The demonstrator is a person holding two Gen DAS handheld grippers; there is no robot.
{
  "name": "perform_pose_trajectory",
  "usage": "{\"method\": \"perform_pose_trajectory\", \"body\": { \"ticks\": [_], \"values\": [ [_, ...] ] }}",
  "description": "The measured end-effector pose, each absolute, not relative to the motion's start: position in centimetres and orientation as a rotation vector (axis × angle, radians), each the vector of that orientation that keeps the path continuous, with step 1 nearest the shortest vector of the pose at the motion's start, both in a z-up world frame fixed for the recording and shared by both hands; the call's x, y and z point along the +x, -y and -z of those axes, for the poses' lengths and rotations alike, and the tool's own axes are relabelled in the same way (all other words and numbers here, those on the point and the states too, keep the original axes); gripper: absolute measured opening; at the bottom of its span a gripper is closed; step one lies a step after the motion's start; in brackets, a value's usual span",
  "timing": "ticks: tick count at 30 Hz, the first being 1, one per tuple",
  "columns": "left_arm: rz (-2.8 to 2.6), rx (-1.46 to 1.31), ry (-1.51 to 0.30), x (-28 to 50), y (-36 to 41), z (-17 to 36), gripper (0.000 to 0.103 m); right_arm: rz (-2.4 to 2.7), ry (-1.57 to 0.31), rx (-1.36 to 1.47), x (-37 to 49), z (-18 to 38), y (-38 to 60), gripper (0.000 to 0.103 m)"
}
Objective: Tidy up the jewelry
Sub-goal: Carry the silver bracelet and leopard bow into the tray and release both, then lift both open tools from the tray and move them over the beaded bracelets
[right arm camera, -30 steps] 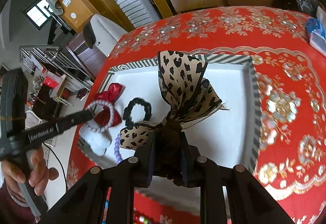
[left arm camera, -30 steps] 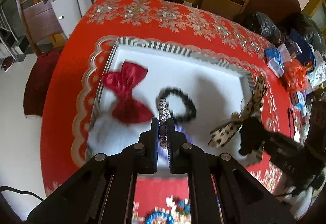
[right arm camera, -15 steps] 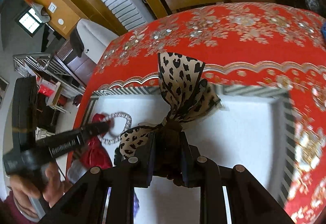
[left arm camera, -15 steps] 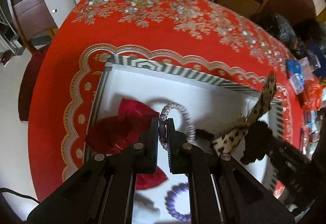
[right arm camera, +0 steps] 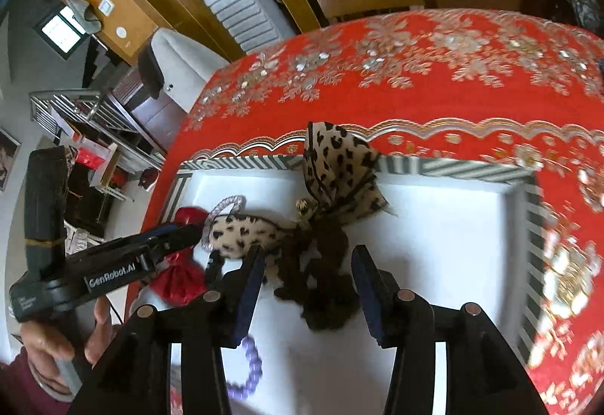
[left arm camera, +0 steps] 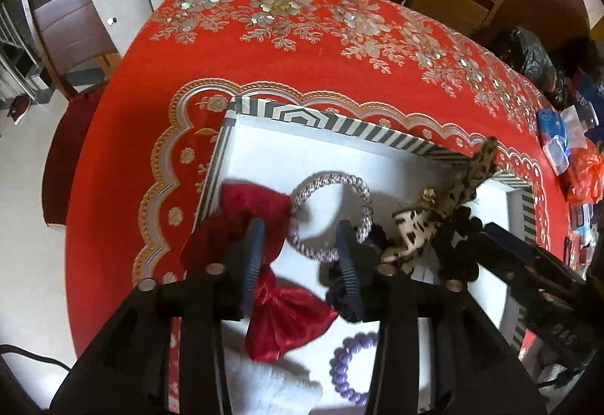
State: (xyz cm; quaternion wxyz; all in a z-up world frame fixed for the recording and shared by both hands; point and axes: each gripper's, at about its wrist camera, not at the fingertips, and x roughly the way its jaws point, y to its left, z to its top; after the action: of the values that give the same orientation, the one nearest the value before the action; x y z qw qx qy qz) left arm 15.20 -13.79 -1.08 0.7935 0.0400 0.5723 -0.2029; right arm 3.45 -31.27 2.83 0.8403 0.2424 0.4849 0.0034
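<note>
The left gripper (left arm camera: 300,245) is opening its jaws over the white tray (left arm camera: 324,124). A silver bracelet (left arm camera: 332,215) lies loose just past them, with a red bow (left arm camera: 271,256) under the left jaw.

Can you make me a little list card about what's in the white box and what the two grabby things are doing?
box: white tray with striped rim, on red tablecloth
left hand-held gripper: jaws opening, silver braided bracelet between them, pads not pressing it
right hand-held gripper: jaws opening, leopard-print bow lying between them
other things in box: red bow, purple bead bracelet, black scrunchie
holder: a hand grips the left tool
</note>
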Motion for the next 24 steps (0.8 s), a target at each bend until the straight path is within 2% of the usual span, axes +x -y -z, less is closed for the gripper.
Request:
{"method": "perform_pose_trajectory", "body": {
  "ticks": [6, 24],
  "values": [
    [0.417, 0.101, -1.189, 12.6, 13.2, -0.8, 0.049, 0.013, -1.009, 0.510, -0.2, -3.8, 30.9, 0.046],
    [0.351, 0.167, -1.075, 1.2, 10.9, -4.1, 0.049, 0.005, -0.978, 0.455, -12.3, -6.5, 28.4, 0.048]
  ]
}}
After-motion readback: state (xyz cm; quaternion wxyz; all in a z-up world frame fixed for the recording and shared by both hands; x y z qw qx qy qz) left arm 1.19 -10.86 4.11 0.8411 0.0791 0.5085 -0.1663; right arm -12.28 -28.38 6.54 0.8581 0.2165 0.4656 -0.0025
